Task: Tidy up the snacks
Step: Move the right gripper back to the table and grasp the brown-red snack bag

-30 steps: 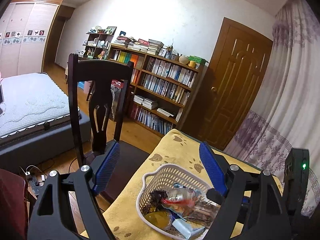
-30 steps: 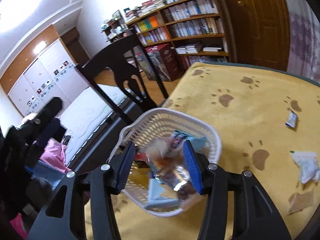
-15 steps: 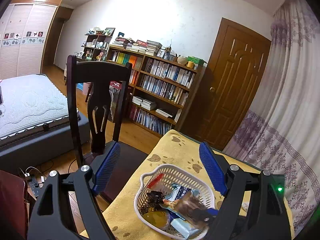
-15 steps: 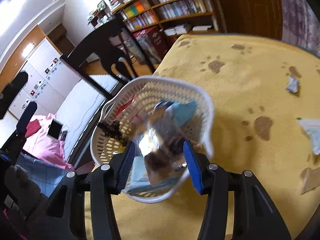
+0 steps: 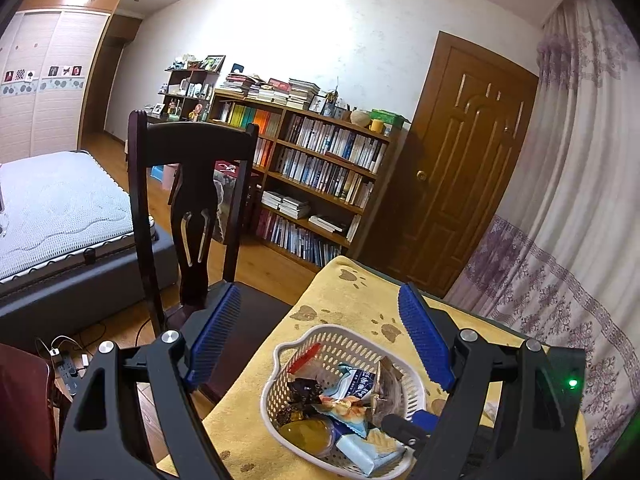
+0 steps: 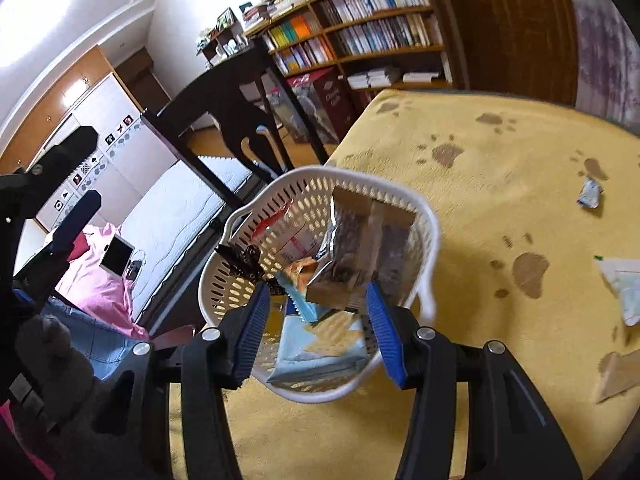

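While your right gripper (image 6: 316, 320) hangs just over the near edge of the white basket (image 6: 424, 216), its blue pads (image 6: 380, 332) stand apart with nothing pinched between them. A shiny snack bag (image 6: 356, 240) stands up in the basket right in front of those pads. It looks very near them, but you cannot tell if it touches.

Your left gripper (image 5: 320, 340) is spread wide too, and it holds nothing. It floats above the basket (image 5: 348, 340), a bit to the left of the table (image 5: 352, 300).

The basket sits on the yellow table cloth with brown paw prints, near the left edge. Lots of snacks lie in it. You can see a light blue packet (image 6: 320, 348) at the near side, an orange packet (image 6: 300, 272) in the middle, a red and white packet (image 6: 280, 224) at the far left, and a dark wrapper (image 6: 244, 260) by the left wall. A round yellow cup (image 5: 308, 432) rests at the near side in the left view.

Some snacks are well apart from the basket, out on the table. A small blue and white packet (image 6: 590, 192) lies far to the right. A white packet (image 6: 624, 288) lies at the right edge. A tan packet (image 6: 616, 372) lies nearer, also at the right edge.

A dark wooden chair (image 5: 192, 184) stands just left of the table.
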The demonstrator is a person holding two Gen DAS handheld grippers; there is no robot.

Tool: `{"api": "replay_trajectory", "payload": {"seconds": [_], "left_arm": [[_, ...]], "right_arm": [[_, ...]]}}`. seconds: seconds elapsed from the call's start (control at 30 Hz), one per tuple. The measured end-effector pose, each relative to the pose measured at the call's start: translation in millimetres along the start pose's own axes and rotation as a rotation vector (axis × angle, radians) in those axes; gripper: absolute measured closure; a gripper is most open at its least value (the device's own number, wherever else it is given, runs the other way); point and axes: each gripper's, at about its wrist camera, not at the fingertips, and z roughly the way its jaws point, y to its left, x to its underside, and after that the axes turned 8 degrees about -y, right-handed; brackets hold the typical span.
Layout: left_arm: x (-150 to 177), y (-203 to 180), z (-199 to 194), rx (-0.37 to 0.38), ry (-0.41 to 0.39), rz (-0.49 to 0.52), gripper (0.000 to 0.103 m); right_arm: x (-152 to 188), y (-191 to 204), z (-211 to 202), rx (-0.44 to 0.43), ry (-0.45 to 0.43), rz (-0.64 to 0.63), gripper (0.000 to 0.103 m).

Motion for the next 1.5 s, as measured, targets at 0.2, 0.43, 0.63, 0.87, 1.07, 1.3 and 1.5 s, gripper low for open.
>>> {"api": "replay_trajectory", "payload": {"seconds": [0.2,0.43,0.63,0.87,1.07,1.3,1.5], "left_arm": [[2,-8,1,0.010,-0.001,0.016,0.014],[5,-16,2,0.024,0.007,0.030,0.010],[8,-24,4,0.037,0.016,0.040,0.005],[14,-34,4,0.060,0.031,0.060,0.003],[22,-50,5,0.082,0.043,0.096,0.003],[34,-70,5,0.111,0.059,0.147,0.003],[45,-93,3,0.153,0.074,0.200,0.003]], "right_arm": [[5,-13,-15,0.056,-0.035,-0.018,0.052],[5,-46,-32,0.128,-0.061,0.026,0.051],[7,-74,-53,0.201,-0.087,0.021,0.047],[9,-124,-93,0.336,-0.132,0.024,0.040],[9,-174,-133,0.516,-0.182,0.010,0.037],[10,-221,-164,0.600,-0.203,0.062,0.036],[18,-250,-171,0.664,-0.169,0.049,0.035]]}}
